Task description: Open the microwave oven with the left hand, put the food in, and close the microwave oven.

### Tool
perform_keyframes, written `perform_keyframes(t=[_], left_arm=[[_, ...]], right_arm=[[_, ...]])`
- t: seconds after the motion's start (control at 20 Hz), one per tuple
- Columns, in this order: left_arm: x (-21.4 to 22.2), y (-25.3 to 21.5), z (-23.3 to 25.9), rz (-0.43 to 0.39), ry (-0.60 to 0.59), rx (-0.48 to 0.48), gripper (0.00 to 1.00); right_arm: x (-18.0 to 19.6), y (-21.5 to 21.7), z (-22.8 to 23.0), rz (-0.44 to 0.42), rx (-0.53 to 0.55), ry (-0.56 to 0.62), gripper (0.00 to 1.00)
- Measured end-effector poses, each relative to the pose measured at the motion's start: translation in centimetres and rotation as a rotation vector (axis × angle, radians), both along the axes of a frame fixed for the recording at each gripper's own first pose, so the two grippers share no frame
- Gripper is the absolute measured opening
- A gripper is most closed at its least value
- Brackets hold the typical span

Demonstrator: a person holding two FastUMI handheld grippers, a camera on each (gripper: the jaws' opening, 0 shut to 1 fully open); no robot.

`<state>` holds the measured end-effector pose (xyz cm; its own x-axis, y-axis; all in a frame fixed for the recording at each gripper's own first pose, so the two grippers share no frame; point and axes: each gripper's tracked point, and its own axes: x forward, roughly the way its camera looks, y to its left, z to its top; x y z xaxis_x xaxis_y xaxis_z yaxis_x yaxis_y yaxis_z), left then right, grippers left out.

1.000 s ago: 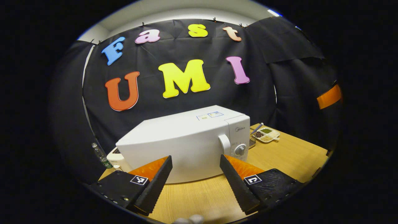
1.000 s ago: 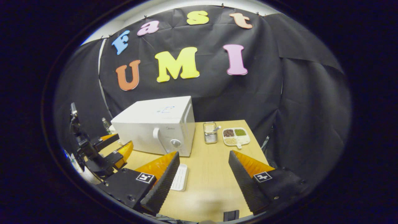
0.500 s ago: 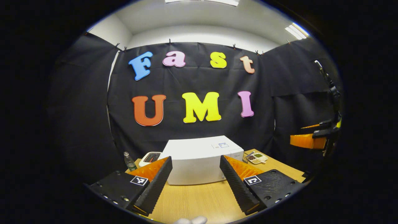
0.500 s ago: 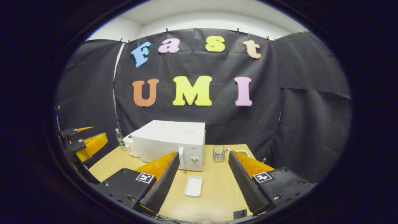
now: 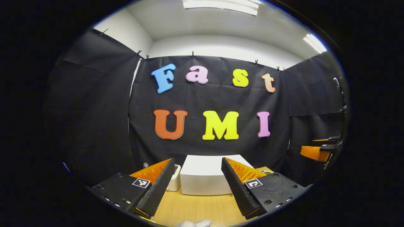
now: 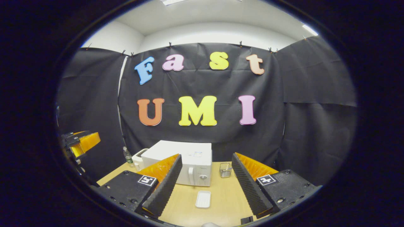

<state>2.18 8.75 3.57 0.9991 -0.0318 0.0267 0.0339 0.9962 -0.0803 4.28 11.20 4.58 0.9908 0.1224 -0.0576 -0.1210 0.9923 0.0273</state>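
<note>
In the left gripper view, the left gripper [image 5: 195, 186] is held up above the table [image 5: 195, 208] with its two fingers spread wide and nothing between them. A small white box [image 5: 174, 179] sits at about 11 o'clock from the fingers, touching or just beside the microwave [image 5: 205, 176]. The microwave stands at 12 o'clock, straight ahead, well apart from the fingertips. From here its door looks closed. Far off at 3 o'clock hangs the right gripper [image 5: 315, 151].

In the right gripper view, the left gripper [image 6: 80, 142] shows far off at 9 o'clock. A bottle [image 6: 127, 156] stands at the back of the table [image 6: 221, 201] at about 10 o'clock, next to the white box [image 6: 139, 160]. The microwave [image 6: 186, 160] sits at 11 o'clock, with its handle [image 6: 190, 175] and knob [image 6: 200, 177] facing the camera and its door shut. The right gripper [image 6: 205, 189] is also wide open and holds nothing. A white tray [image 6: 203, 199] lies flat on the table at 12 o'clock, right between the fingers and in front of the microwave, not touching either. A wire basket [image 6: 225, 170] stands at 1 o'clock, just to the right of the microwave.
</note>
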Motion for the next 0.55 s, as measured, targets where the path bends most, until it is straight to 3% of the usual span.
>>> perform_keyframes(t=[0.1, 0.15, 0.2, 0.3, 0.35, 0.4, 0.45, 0.5, 0.55], left_arm=[[0.1, -0.5, 0.2, -0.018, 0.002, 0.002, 0.92], [0.2, -0.7, 0.5, -0.025, 0.001, 0.004, 0.92], [0.2, -0.9, 0.5, -0.032, 0.003, 0.004, 0.92], [0.3, -1.0, 0.6, -0.036, 0.004, 0.004, 0.92], [0.1, -0.9, 0.9, -0.033, 0.003, 0.003, 0.92], [0.2, -0.9, 0.9, -0.031, 0.003, 0.001, 0.92], [0.3, -1.0, 1.0, -0.033, 0.003, -0.001, 0.92], [0.2, -1.1, 1.3, -0.036, 0.0, 0.0, 0.92], [0.2, -1.1, 1.4, -0.035, -0.002, 0.007, 0.92]], right_arm=[[-0.2, -0.6, 0.4, -0.023, -0.01, 0.003, 0.91], [-0.4, -0.7, 0.5, -0.027, -0.013, 0.003, 1.0], [-0.5, -0.7, 0.8, -0.031, -0.016, -0.002, 0.91], [-1.0, -1.1, 1.2, -0.036, -0.014, -0.01, 0.91], [-1.0, -1.1, 1.3, -0.035, -0.011, -0.013, 1.0], [-1.1, -1.2, 1.4, -0.035, -0.005, -0.012, 0.9], [-1.2, -1.3, 1.6, -0.034, -0.001, -0.014, 1.0], [-1.3, -1.4, 1.7, -0.036, 0.003, -0.013, 1.0], [-1.3, -1.5, 1.8, -0.035, 0.011, -0.011, 0.9]])
